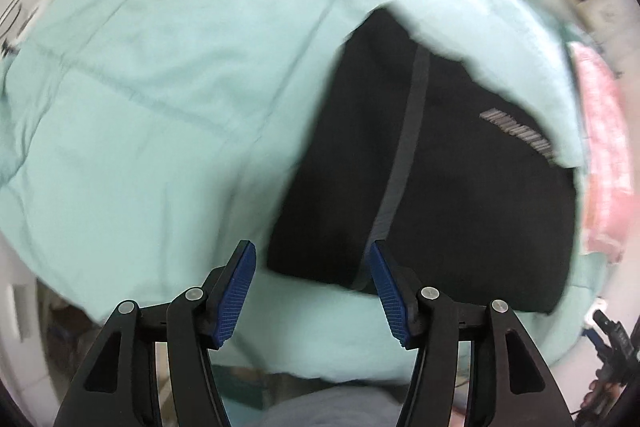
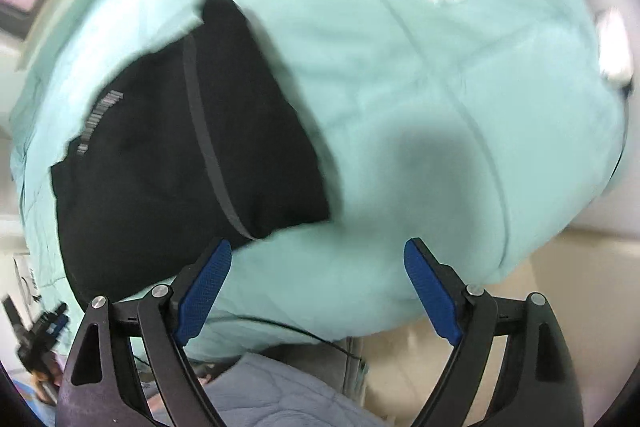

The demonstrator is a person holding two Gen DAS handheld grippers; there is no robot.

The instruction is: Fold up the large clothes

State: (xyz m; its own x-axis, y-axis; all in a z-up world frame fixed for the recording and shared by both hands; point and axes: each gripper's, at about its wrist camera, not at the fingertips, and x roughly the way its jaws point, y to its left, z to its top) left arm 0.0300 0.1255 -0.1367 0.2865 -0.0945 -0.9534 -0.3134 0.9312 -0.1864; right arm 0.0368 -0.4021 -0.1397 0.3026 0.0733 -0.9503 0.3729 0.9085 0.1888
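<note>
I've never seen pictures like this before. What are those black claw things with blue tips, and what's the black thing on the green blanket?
Those claws are two grabbing tools that a person holds, one in each hand. A small round-eyed camera on each tool looks along its two fingers, which gives the two pictures. One shows the left gripper, the other the right gripper. Both are open and hold nothing. Below them a black garment, folded, with a grey stripe, lies on a mint green quilt. Something pink sits beside it, too blurry to name.

Black garment [image 1: 460,195] on mint bedcover [image 1: 160,107]
</note>
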